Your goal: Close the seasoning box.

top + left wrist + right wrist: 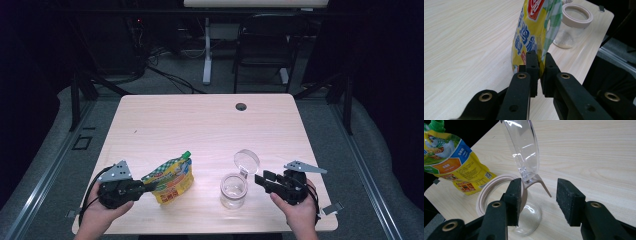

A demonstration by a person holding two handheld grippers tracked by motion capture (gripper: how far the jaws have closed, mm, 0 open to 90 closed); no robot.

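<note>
A yellow spouted pouch with a green cap stands tilted on the light wood table, at the front left. My left gripper is shut on its lower side edge; in the left gripper view the pads pinch the pouch between them. A clear glass jar stands at the front right, its hinged clear lid flipped up. My right gripper is open beside it. In the right gripper view the lid and its hinge tab rise between the spread jaws, and the left pad sits against the jar rim.
A round cable hole lies near the table's far edge. Beyond the table stand a black chair and a white desk leg. The table's front edge runs just under both hands.
</note>
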